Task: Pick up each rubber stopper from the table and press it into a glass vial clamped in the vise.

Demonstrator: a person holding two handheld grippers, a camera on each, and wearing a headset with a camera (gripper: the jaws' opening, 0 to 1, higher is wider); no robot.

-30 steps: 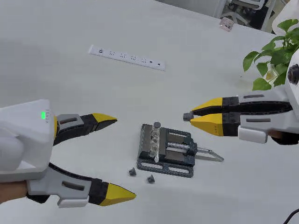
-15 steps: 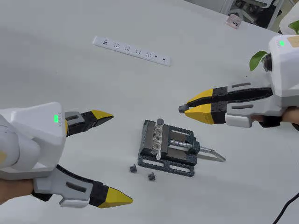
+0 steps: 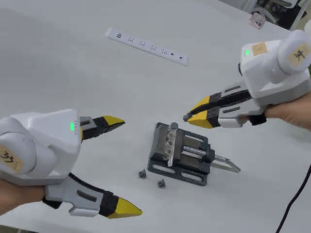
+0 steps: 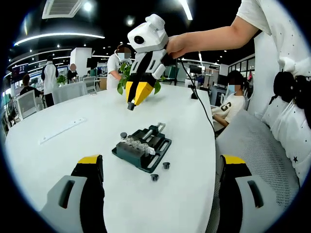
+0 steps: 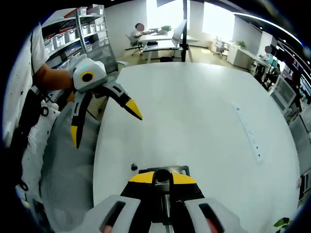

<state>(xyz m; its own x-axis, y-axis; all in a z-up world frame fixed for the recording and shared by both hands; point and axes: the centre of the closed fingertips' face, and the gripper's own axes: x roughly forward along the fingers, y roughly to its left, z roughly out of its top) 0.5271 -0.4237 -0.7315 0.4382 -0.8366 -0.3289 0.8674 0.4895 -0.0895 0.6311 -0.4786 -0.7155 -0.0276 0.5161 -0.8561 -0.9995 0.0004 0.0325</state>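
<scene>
Moved: the right gripper [image 3: 188, 116] has come closer to the vise [image 3: 181, 173] than a second ago and tips more steeply down. The left gripper [image 3: 124, 166] has kept its wide spread.
Right fingers: the jaws are nearly together, pinching the held stopper [image 3: 185, 117] at their very tips. In the right gripper view the same dark plug sits between the two yellow tips.
Held stopper vs vials: it hangs in the air just beyond the far end of the vials [image 3: 169, 144], slightly above them and touching none.
Vials: a short row of clear glass vials stands upright, clamped between the vise's plates.
Seated stopper [image 3: 173, 125]: it sits on top of the vial at the far end of the row, the one nearest the right gripper's tips.
Loose stoppers: one [image 3: 142, 173] and another [image 3: 161, 183] lie on the table [image 3: 58, 73] just beside the vise's base on the side toward the person. They are apart from each other.
Left fingers: they are spread wide with nothing between them. The upper tip points toward the vise and the lower tip is near the table's near edge. The loose stoppers lie ahead of the tips, clear of both fingers.
Vise on table: it stands well in from the edges, nearer the person's side.
Power strip [image 3: 146, 46]: it lies flat, farther in toward the far edge and well apart from the vise.
</scene>
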